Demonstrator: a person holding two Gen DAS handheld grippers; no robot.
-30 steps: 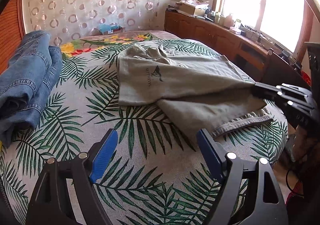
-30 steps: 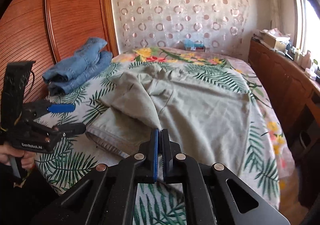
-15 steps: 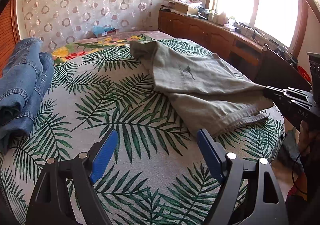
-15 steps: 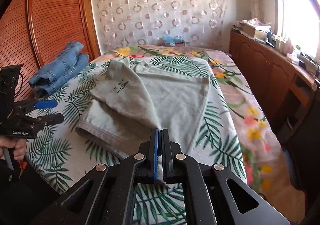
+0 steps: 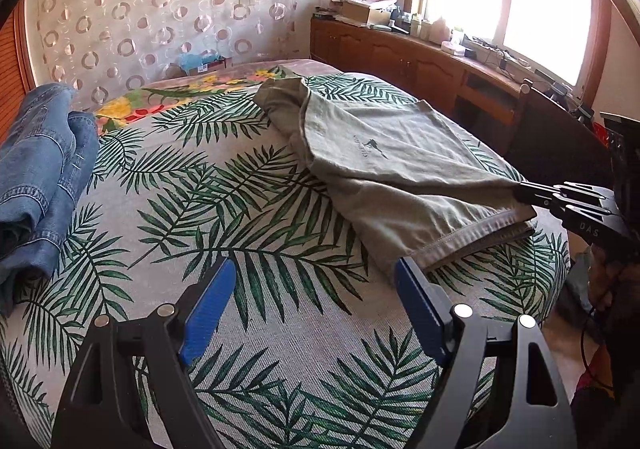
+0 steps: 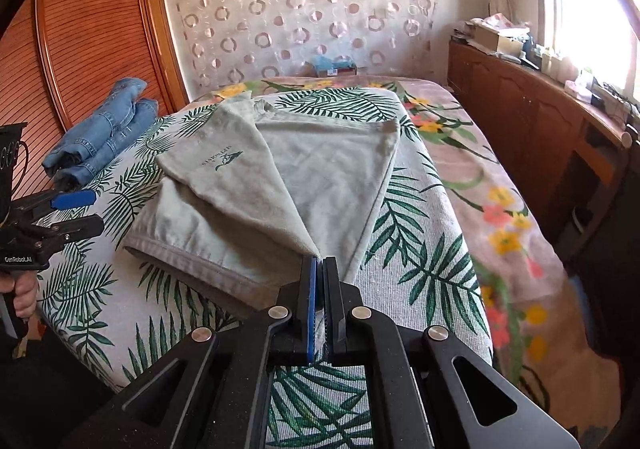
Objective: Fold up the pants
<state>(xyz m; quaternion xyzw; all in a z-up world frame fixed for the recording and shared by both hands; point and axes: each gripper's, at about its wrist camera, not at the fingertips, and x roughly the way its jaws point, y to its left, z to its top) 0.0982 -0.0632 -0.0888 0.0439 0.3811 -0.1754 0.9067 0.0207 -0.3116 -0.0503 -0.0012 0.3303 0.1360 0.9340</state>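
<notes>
Grey-green pants (image 5: 392, 161) (image 6: 320, 169) lie partly folded on the palm-leaf bed cover (image 5: 224, 209), a small printed logo facing up. My right gripper (image 6: 319, 265) is shut on a corner of the upper layer, pulling it taut toward the bed's near edge. In the left wrist view the right gripper (image 5: 524, 191) reaches in from the right, just above the waistband hem. My left gripper (image 5: 312, 305) stands open over bare cover, short of the hem, with nothing between its blue pads. The right wrist view shows the left gripper (image 6: 80, 213) beside the bed's left edge.
Folded blue jeans (image 5: 36, 169) (image 6: 100, 137) are stacked at the bed's left side by a wooden wardrobe (image 6: 92, 29). A cluttered wooden sideboard (image 5: 420, 57) runs under the window on the right. A blue box (image 6: 334, 65) sits at the bed's head.
The right gripper has dragged the pinched corner across, so the pants slid rightward and now lie narrower, layer over layer. The left gripper has stayed open in place.
</notes>
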